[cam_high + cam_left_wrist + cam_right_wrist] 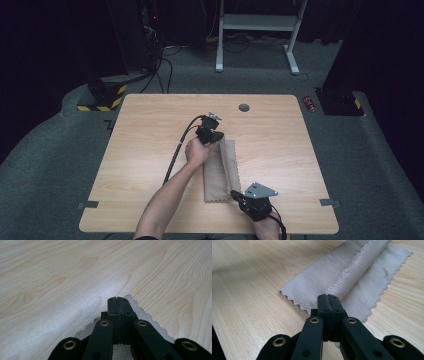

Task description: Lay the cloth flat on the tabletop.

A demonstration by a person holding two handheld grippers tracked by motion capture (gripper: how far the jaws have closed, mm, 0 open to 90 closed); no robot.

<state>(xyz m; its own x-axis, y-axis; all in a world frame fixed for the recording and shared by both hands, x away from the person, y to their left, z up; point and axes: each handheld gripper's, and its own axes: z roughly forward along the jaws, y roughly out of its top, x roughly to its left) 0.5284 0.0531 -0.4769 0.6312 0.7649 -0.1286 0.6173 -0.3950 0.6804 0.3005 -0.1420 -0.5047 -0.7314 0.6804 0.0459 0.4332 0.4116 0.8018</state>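
Cloth lies mid-desk, partly folded, its long axis running away from the person. Left claw, jaws pressed together, pinches the far end; right claw, likewise clamped, grips the near edge of the fold.

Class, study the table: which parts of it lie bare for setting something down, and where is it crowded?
Bare wood lies left of the cloth to the table edge, right of it, and beyond the left gripper. Crowded: the middle strip, down to the right gripper.
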